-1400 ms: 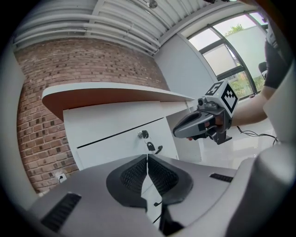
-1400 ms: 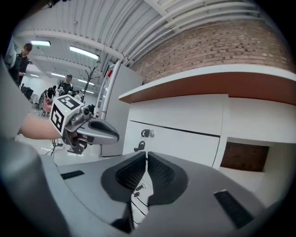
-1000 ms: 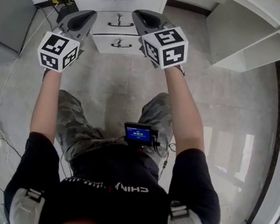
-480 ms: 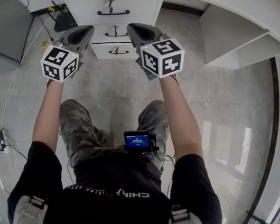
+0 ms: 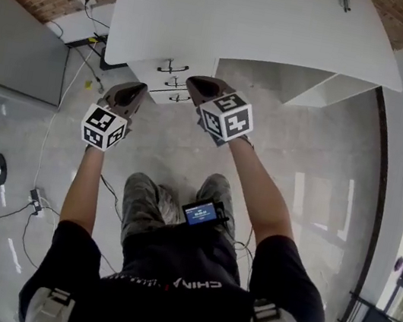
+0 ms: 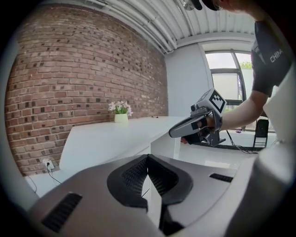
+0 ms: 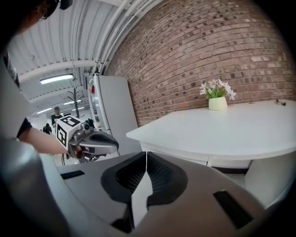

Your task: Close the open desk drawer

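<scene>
White desktop (image 5: 250, 18) half-hides drawers (image 5: 163, 74) | left tongs (image 6: 148, 156) closed, empty | right tongs (image 7: 146, 153) closed, empty

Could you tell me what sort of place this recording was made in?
Probably an office-like or studio room indoors: a white desk with a stack of drawers stands by a bare brick wall, a pot of flowers sits on it, and the floor is glossy and hard.

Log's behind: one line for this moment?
left gripper shut, empty | right gripper shut, empty | both in the air before the desk | drawers not touched, none plainly open
</scene>
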Motion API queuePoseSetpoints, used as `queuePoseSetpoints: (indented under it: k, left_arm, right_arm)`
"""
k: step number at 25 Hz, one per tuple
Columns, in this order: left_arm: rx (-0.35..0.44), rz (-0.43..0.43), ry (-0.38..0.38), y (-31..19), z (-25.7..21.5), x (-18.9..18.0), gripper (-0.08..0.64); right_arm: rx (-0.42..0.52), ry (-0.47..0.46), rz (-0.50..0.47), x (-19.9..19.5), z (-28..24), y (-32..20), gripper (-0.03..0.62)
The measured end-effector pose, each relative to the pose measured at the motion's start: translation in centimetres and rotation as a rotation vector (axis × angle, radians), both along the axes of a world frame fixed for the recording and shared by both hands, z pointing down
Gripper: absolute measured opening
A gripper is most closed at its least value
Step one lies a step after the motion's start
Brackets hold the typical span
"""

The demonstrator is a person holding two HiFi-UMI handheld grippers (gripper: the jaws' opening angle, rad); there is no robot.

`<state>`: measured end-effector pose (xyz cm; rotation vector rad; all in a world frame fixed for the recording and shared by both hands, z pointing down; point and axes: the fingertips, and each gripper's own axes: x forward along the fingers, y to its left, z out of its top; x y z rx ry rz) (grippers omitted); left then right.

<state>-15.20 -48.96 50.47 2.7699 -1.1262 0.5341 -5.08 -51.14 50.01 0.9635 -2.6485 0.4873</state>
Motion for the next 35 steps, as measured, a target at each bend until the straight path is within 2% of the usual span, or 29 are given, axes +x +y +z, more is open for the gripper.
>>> queuePoseSetpoints:
  k: [5,11,15,18,21,26,31,35]
  left_arm:
    - [-0.022,-0.061,0.052,2.3,-10.3,0.1,0.011]
    - [-0.061,-0.124,0.144,5.7,-20.4,1.1,0.011]
    - [-0.036,-0.111,0.127,8.2,-24.5,2.8,0.012]
    - [-0.008,-0.091,0.081,9.9,-26.1,3.9,0.012]
    - [0.018,-0.069,0.064,11.5,-26.8,4.8,0.012]
    - [0.019,-0.063,0.111,13.1,-27.0,6.5,0.012]
    - [0.021,-0.066,0.111,15.0,-27.0,8.6,0.012]
    - [-0.001,-0.041,0.132,18.1,-26.4,10.1,0.012]
  right_arm:
    - [-0.023,0.038,-0.017,1.2,-9.2,3.2,0.015]
    - [-0.038,0.045,0.044,3.8,-18.3,6.6,0.015]
    - [0.014,0.091,0.039,5.1,-21.5,9.2,0.015]
    - [0.055,0.144,0.016,5.3,-22.5,11.1,0.015]
    - [0.058,0.133,0.025,5.7,-23.1,12.6,0.015]
    - [0.065,0.124,0.033,7.0,-23.9,14.3,0.015]
    - [0.085,0.121,0.024,9.3,-24.5,15.6,0.015]
    - [0.066,0.100,0.017,11.0,-23.8,17.2,0.015]
